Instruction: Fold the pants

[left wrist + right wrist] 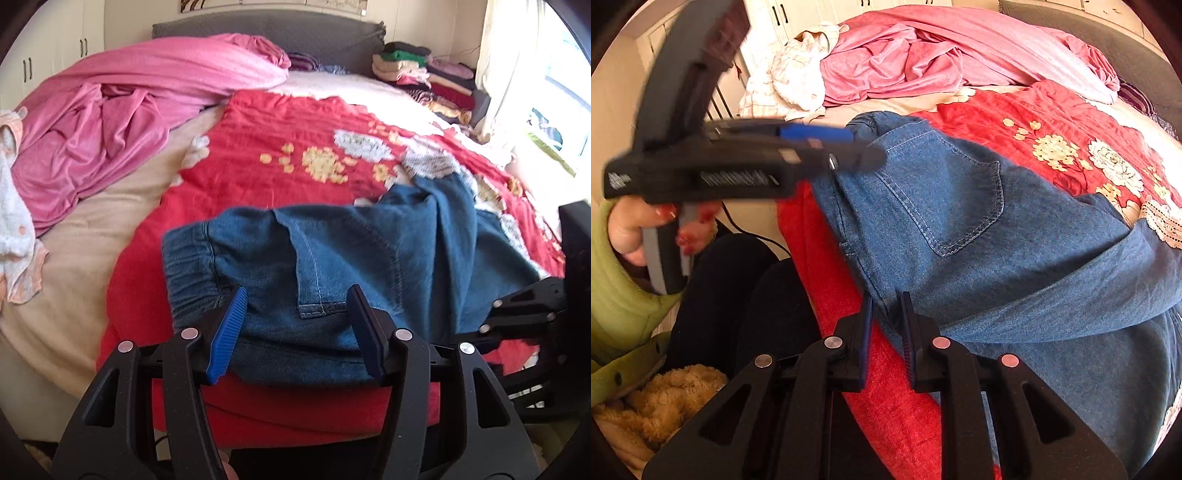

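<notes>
The pants (369, 258), blue denim, lie on the red floral quilt (288, 147) at the near edge of the bed, the elastic waistband (188, 266) toward the left and the legs trailing off to the right and deeper onto the bed, so their long axis runs roughly across both cameras' view. The left gripper (295, 317) sits at the waist end, its jaws spread wide with denim lying between them, not pinched. The right gripper (886, 314) is further along the near edge, its jaws almost closed with the hem of the pants' edge apparently between them; whether they truly grip it I cannot tell. Both stand on the near side, so any fold would likely carry this edge away, toward the pink blanket (129, 110).
</notes>
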